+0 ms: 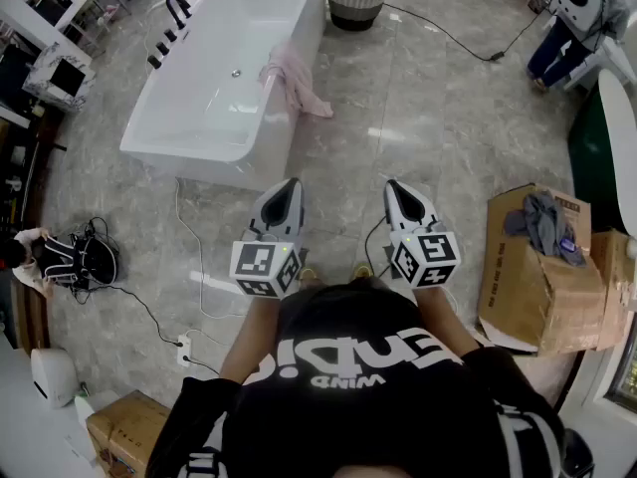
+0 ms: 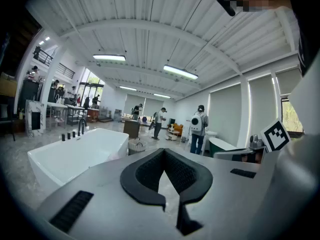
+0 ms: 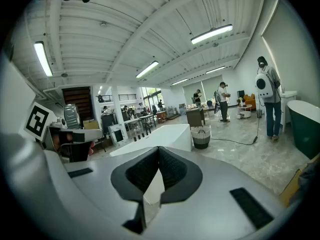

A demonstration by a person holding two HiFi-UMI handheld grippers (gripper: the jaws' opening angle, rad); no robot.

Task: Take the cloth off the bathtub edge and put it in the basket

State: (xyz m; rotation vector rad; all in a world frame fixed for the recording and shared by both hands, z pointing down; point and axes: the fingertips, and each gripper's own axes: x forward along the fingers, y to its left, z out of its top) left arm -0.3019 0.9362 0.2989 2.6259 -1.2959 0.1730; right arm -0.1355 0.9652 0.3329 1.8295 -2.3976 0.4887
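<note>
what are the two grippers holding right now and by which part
Nothing. The left gripper and the right gripper are both shut and empty; the pink cloth lies draped on the white bathtub edge, untouched.

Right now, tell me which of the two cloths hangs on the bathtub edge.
The pink cloth, draped over the rim of the white bathtub. The grey cloth lies on top of the cardboard box at the right.
</note>
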